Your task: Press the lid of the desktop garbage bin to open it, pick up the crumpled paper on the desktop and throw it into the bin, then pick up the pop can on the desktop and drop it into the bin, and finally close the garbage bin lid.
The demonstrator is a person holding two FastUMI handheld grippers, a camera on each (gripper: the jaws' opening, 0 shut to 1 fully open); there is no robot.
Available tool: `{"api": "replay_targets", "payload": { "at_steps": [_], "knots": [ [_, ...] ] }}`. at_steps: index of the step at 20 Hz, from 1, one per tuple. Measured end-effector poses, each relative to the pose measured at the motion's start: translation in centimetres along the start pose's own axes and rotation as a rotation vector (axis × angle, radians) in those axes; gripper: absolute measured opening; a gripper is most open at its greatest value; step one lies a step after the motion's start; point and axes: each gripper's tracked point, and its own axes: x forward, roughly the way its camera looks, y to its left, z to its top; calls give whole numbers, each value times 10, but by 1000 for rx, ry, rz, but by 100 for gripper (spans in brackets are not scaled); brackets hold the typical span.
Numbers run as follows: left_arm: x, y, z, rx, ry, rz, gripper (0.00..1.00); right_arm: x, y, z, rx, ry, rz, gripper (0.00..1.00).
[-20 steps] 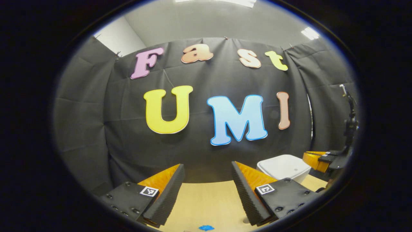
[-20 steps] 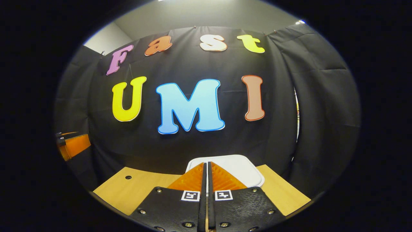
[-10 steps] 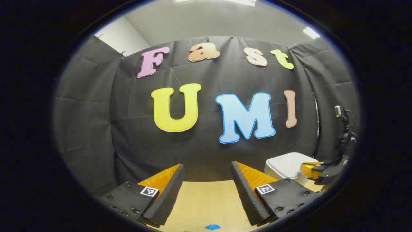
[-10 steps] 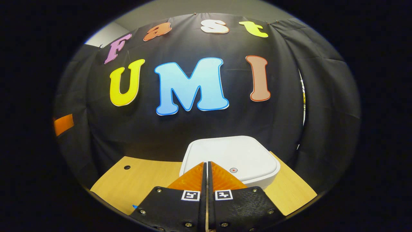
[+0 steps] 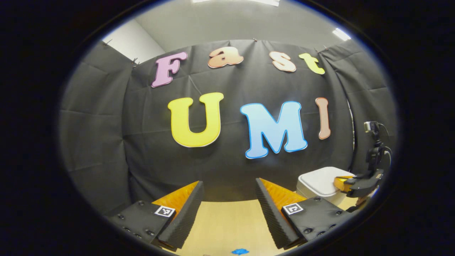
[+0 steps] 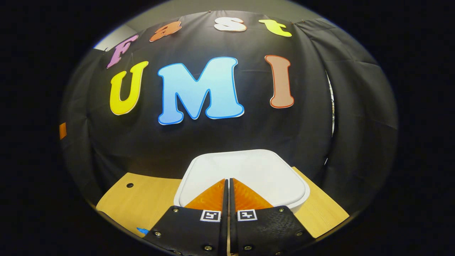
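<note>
Booth: black cloth wall behind a wooden tabletop [image 6: 149,193].
Bin: white garbage bin lid [image 6: 249,170] sits closed, under the right tool [image 6: 227,183].
Right tool: fingers pressed together, holding nothing.
Left tool [image 5: 227,197]: wide, holding nothing.
Handling: lid looks hard, smooth, springy; push its top near the front.

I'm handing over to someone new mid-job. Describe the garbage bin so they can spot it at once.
Start at the light wooden table in front of the black cloth wall. The garbage bin stands at the table's far edge, right before the shut right gripper. It is the one white thing there, a squarish box with rounded corners and a closed, smooth lid.
</note>
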Motion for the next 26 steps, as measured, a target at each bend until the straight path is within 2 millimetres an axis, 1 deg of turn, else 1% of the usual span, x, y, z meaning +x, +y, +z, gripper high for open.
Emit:
{"api": "replay_targets", "payload": {
  "at_steps": [2, 4, 6, 9, 12, 13, 14, 16, 17, 18, 21, 22, 26],
  "knots": [
    [2, -2, -2, -3, 5, -2, 94, 2, -1, -2, -6, 0, 0, 3],
    [3, -4, -5, -11, 10, -7, 97, 3, -1, -3, -22, -3, 3, 3],
    [4, -5, -5, -18, 12, -9, 94, 3, -2, -4, -26, -4, 8, 3],
    [2, -7, -5, -25, 11, -9, 94, 4, -2, -7, 13, 4, 21, 3],
    [0, -7, -5, -31, 11, -9, 94, 3, -1, -10, -2, 11, 28, 3],
    [-1, -6, -5, -34, 10, -9, 94, 4, -2, -10, -5, 13, 27, 3],
    [-2, -6, -5, -38, 8, -6, 97, 4, -2, -9, 1, 16, 28, 3],
    [-4, -7, -5, -46, 10, -7, 97, 3, -3, -4, 47, 1, 41, 3],
    [-6, -9, -6, -49, 15, -13, 94, 3, -2, -4, 53, 0, 48, 2],
    [-6, -10, -7, -50, 18, -17, 94, 3, -2, -2, 51, -5, 49, 2],
    [-9, -11, -6, -52, 17, -22, 94, 1, -5, -2, 10, 6, 25, 2],
    [-9, -13, -6, -51, 17, -25, 97, 0, -5, -2, 10, 13, 23, 2],
    [-11, -11, -7, -56, 21, -22, 97, 1, -4, -8, 6, 34, 23, 2]
  ]
}}
